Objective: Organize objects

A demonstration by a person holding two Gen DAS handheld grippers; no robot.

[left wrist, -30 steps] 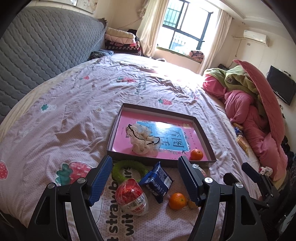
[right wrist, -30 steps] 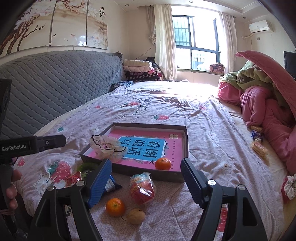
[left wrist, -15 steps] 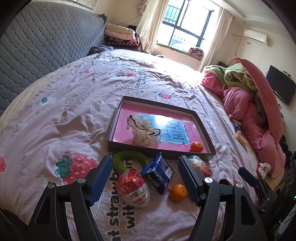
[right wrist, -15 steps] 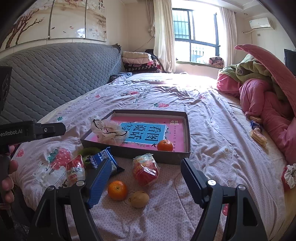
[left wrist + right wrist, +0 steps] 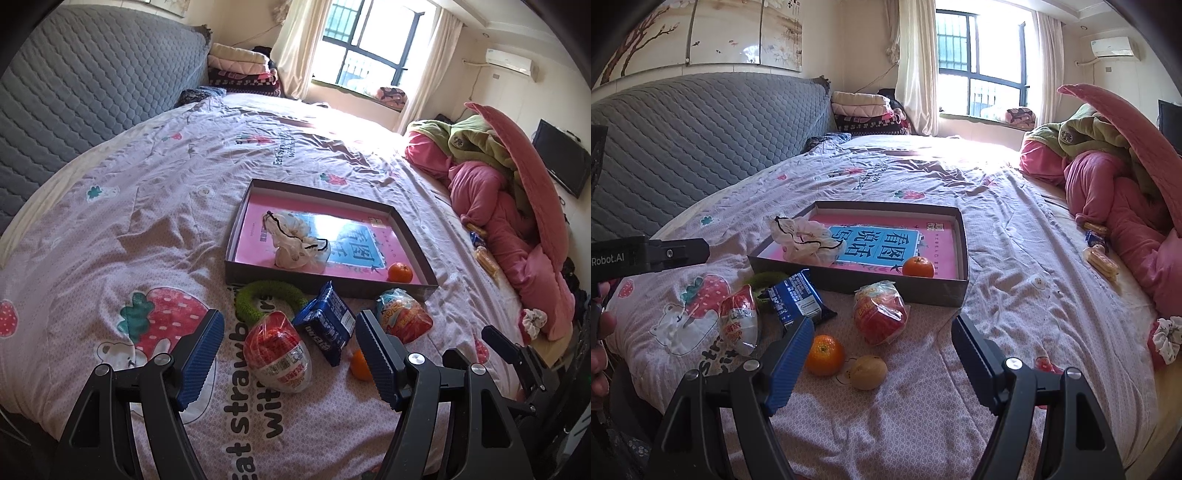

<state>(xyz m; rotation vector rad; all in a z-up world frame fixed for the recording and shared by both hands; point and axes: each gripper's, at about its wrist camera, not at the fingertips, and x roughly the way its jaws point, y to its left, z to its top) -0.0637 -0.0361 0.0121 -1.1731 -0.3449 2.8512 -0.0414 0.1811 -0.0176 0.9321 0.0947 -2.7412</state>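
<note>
Both grippers have dropped lower and closer to the loose items than they were a second ago, so the shallow dark cardboard box lid with its pink printed floor now sits farther up each view. That lid is the landmark on the bed. Inside it lie a crumpled white cloth pouch with a black drawstring and one small orange mandarin at its near right corner.

Everything else waits on the bedsheet just in front of the lid's near wall: a green knitted ring touching that wall, a blue foil snack packet, a red-and-white plastic-wrapped egg-shaped pack, a clear bag with red and orange print, a second mandarin and a brownish kiwi-like fruit.

The left gripper is spread wide and empty, its blue pads flanking the egg-shaped pack, which lies straight ahead with its long axis running roughly away from the gripper toward the lid. The right gripper is likewise agape and empty, with the second mandarin and the brown fruit between its fingers, nearer the left one.

The left side looks better placed for the egg-shaped pack; closing across its short width seems the sounder grip.
</note>
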